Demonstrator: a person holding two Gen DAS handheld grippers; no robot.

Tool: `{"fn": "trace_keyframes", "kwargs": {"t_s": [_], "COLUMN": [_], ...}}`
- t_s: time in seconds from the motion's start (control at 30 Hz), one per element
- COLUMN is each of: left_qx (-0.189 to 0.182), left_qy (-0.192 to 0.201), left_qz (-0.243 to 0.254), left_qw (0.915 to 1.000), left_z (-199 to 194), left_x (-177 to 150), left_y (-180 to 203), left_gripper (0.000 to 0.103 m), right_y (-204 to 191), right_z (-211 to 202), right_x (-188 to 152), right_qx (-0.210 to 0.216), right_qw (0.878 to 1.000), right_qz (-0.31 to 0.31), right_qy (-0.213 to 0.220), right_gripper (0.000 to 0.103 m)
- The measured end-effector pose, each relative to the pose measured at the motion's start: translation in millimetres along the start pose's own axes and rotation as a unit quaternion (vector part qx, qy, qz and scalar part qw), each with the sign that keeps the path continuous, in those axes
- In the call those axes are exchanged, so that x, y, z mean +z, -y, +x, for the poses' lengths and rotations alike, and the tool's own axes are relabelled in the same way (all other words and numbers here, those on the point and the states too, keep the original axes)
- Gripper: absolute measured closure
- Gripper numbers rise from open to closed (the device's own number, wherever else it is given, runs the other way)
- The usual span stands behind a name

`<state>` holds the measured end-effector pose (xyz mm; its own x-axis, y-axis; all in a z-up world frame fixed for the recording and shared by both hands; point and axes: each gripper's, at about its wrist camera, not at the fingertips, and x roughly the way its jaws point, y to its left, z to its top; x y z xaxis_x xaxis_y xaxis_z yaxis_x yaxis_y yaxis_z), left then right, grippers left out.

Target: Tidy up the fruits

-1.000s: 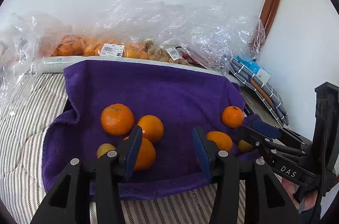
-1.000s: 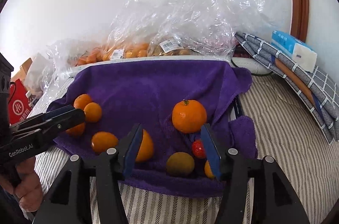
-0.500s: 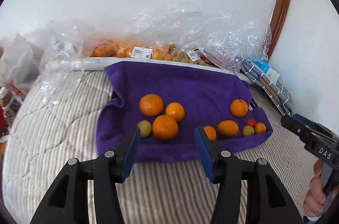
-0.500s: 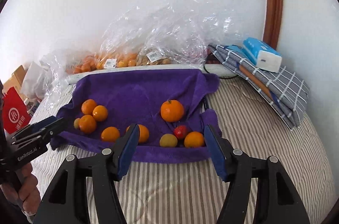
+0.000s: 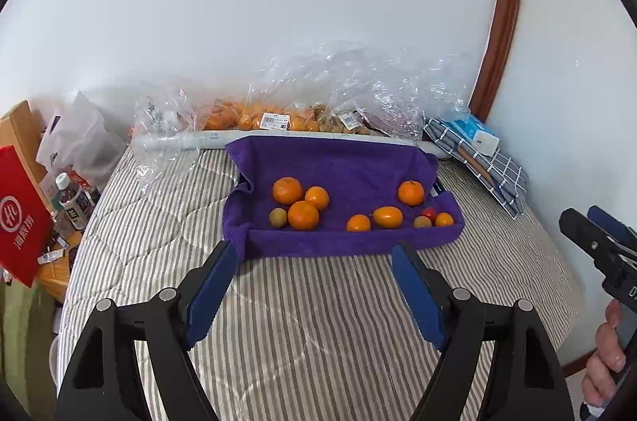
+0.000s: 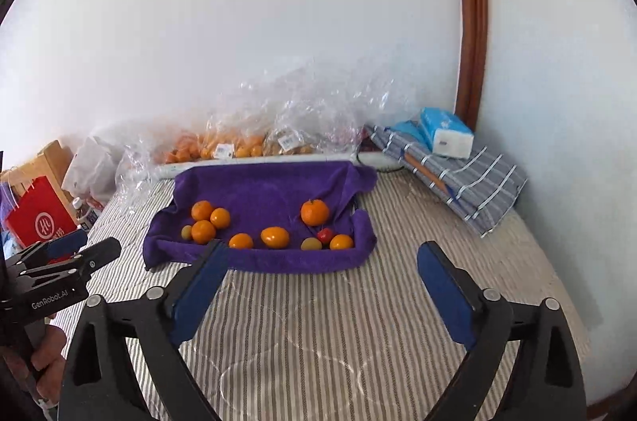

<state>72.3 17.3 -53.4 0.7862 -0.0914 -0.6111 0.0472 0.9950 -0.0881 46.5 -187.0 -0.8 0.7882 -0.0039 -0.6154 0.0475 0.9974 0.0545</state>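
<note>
A purple towel (image 5: 350, 166) lies on the striped bed with fruit on it. Three oranges (image 5: 303, 215) and a green fruit (image 5: 278, 217) cluster at its left. Further right lie more oranges (image 5: 411, 192), a small red fruit (image 5: 428, 212) and a yellowish one (image 5: 422, 222). My left gripper (image 5: 314, 247) hangs above the bed in front of the towel, its jaws opening with nothing between them. My right gripper (image 6: 322, 247) is also back from the towel (image 6: 262, 190), jaws opening wide and empty. Each gripper shows in the other's view, the right gripper (image 5: 597, 241) and the left gripper (image 6: 75, 253).
Clear plastic bags of fruit (image 5: 278, 118) lie along the wall behind the towel. A folded checked cloth (image 5: 489, 174) with a tissue pack (image 5: 477, 138) sits at the back right. A red bag (image 5: 20, 214) and bottles (image 5: 71, 198) stand left of the bed. Striped cover (image 5: 318, 321) stretches in front.
Both grippers have pulled back and up from the towel, and their jaws have spread wider. The fruit has stayed where it lay.
</note>
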Motion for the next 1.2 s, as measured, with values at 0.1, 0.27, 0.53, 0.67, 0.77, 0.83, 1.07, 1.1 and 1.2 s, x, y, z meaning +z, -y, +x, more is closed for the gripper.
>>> {"fn": "trace_keyframes", "kwargs": {"t_s": [0.1,0.27,0.53,0.67,0.77,0.83,1.07,1.1,1.2], "left_qx": [0.003,0.018,0.025,0.025,0.03,0.031,0.032,0.032,0.033], "left_qy": [0.008,0.017,0.022,0.025,0.028,0.03,0.029,0.029,0.029], "left_qz": [-0.01,-0.009,-0.004,-0.009,-0.007,-0.005,-0.002,-0.002,-0.001], "left_qw": [0.9999,0.9997,0.9995,0.9993,0.9991,0.9991,0.9991,0.9991,0.999], "left_z": [-14.2,-28.9,-38.1,-40.7,-42.7,-44.0,-44.6,-44.7,-44.7], "left_x": [-4.3,-7.8,-13.3,-11.8,-11.1,-10.8,-11.7,-11.7,-12.2], "left_y": [-0.2,2.5,6.4,4.7,5.1,6.1,8.5,8.8,9.2], "left_gripper": [0.02,0.02,0.02,0.02,0.02,0.02,0.02,0.02,0.02], "right_y": [1.2,8.3,14.6,13.1,12.8,12.7,10.4,9.9,8.6], "right_z": [-18.9,-33.3,-37.7,-36.8,-37.3,-37.6,-38.1,-38.3,-38.2], "right_x": [-2.9,-12.0,-22.3,-25.5,-26.8,-27.5,-28.0,-28.0,-28.5], "right_qx": [-0.008,-0.001,-0.008,-0.008,-0.007,-0.005,-0.01,-0.011,-0.015], "right_qw": [1.0,1.0,1.0,1.0,1.0,1.0,1.0,1.0,1.0], "right_qz": [-0.009,0.006,0.017,0.013,0.013,0.014,0.015,0.014,0.012], "right_qy": [0.006,-0.006,-0.019,-0.022,-0.022,-0.022,-0.021,-0.02,-0.019], "right_gripper": [0.001,0.001,0.001,0.001,0.001,0.001,0.001,0.001,0.001]}}
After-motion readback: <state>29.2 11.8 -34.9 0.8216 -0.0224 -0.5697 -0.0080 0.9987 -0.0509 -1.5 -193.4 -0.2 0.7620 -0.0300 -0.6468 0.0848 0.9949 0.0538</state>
